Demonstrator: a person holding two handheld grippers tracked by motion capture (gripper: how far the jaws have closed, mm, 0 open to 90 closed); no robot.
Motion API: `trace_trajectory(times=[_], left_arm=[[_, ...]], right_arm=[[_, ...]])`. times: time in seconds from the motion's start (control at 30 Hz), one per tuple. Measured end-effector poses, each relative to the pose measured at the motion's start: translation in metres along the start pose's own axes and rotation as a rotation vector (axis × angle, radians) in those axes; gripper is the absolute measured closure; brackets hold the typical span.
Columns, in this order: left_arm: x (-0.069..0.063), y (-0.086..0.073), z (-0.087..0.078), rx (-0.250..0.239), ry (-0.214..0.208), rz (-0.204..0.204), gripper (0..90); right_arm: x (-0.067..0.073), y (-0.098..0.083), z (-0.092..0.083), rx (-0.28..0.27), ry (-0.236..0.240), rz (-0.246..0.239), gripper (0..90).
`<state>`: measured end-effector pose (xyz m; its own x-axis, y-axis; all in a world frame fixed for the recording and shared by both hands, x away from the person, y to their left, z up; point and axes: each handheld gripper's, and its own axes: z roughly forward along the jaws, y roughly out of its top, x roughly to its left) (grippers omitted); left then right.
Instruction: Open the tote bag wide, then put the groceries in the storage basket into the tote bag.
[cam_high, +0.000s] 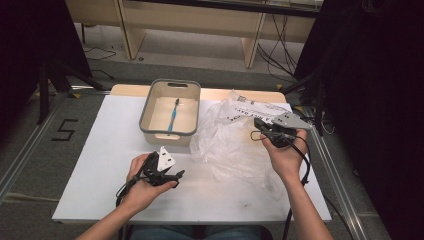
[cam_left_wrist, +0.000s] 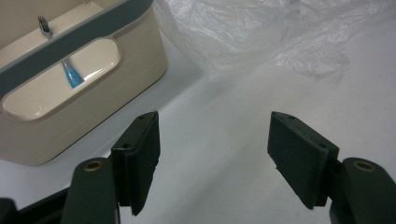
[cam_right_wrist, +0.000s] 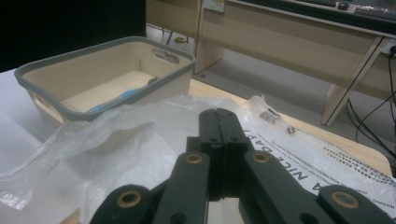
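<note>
The clear plastic bag (cam_high: 227, 137) lies crumpled on the white table (cam_high: 100, 170), right of centre, its printed end toward the far edge. The right tool (cam_high: 260, 131) sits at the bag's three o'clock edge, its tip over the film; whether it pinches any of the plastic I cannot tell. From the right gripper view its jaws stand pressed flat together with no gap, and the bag (cam_right_wrist: 116, 154) spreads out below and beyond them, the printed strip off at about two o'clock.

The left tool (cam_high: 176, 175) is held low over the table at roughly seven o'clock from the bag, just apart from the nearest fold. Its jaws stand wide apart with only bare table between them, holding nothing; in the left gripper view the bag (cam_left_wrist: 280, 42) lies ahead at one o'clock.

At ten o'clock from the bag, just beside it, stands a beige bin (cam_high: 148, 111) with a grey rim. A blue toothbrush (cam_high: 173, 116) lies inside on its floor.
</note>
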<state>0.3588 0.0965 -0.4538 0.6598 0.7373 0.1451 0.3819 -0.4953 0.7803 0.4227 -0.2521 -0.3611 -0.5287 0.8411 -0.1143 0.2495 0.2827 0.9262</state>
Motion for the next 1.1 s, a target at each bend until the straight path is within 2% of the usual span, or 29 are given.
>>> trace_trajectory(times=[0.3, 0.53, 1.1], left_arm=[[0.0007, 0.0005, -0.0004, -0.002, 0.002, 0.001, 34.1], [0.0031, -0.0017, 0.0002, -0.003, -0.002, -0.013, 34.0], [0.0070, 0.0057, -0.0064, -0.027, 0.009, -0.023, 34.0]], right_arm=[[0.0000, -0.0008, 0.0003, 0.001, 0.000, -0.001, 90.0], [-0.0008, 0.0005, 0.0019, -0.001, -0.003, 0.002, 90.0], [0.0002, -0.0004, 0.0015, -0.013, -0.002, -0.004, 90.0]])
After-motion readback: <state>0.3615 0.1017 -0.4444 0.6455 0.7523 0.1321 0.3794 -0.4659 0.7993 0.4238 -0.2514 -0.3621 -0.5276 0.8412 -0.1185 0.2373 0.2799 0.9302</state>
